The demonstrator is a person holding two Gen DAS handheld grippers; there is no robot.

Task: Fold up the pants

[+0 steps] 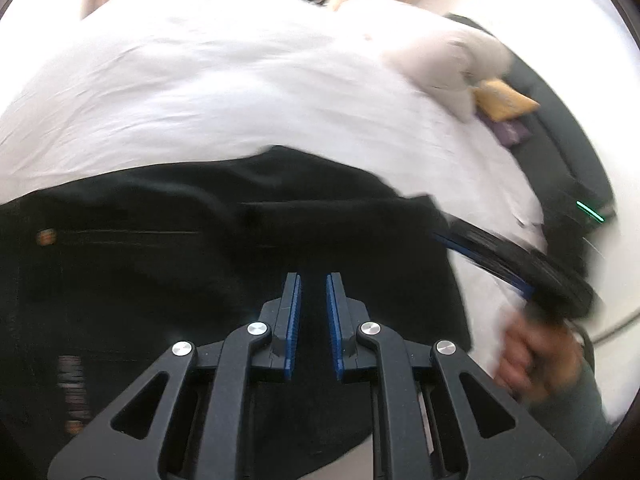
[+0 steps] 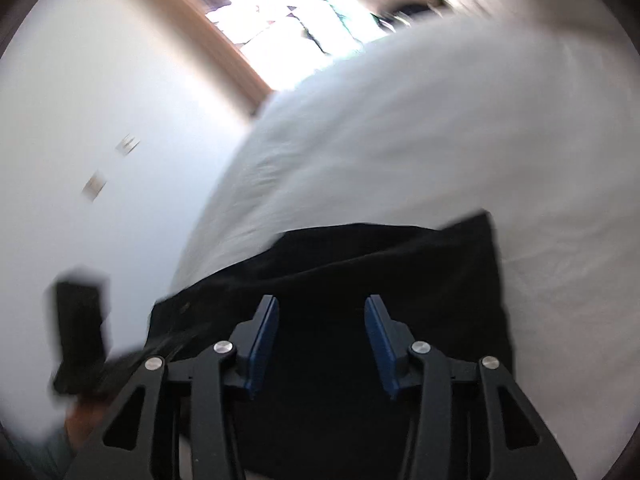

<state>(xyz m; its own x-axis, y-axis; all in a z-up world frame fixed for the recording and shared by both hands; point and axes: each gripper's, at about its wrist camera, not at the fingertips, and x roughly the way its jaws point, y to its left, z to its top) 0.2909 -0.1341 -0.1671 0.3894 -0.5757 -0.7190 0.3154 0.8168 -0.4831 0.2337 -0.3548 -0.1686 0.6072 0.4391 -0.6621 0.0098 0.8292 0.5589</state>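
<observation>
Black pants lie on a white bed sheet, with a rivet and a label showing at the left. My left gripper hovers over the pants, jaws a narrow gap apart, nothing between them. The right gripper shows blurred at the right of the left wrist view, held by a hand, at the pants' right edge. In the right wrist view the pants lie below my right gripper, which is open and empty above the cloth. The left gripper appears blurred at the lower left.
A pillow lies at the bed's far right, with a tan item and a purple item beside it. A dark device with a green light is at the right. A white wall and a wooden-framed window are beyond the bed.
</observation>
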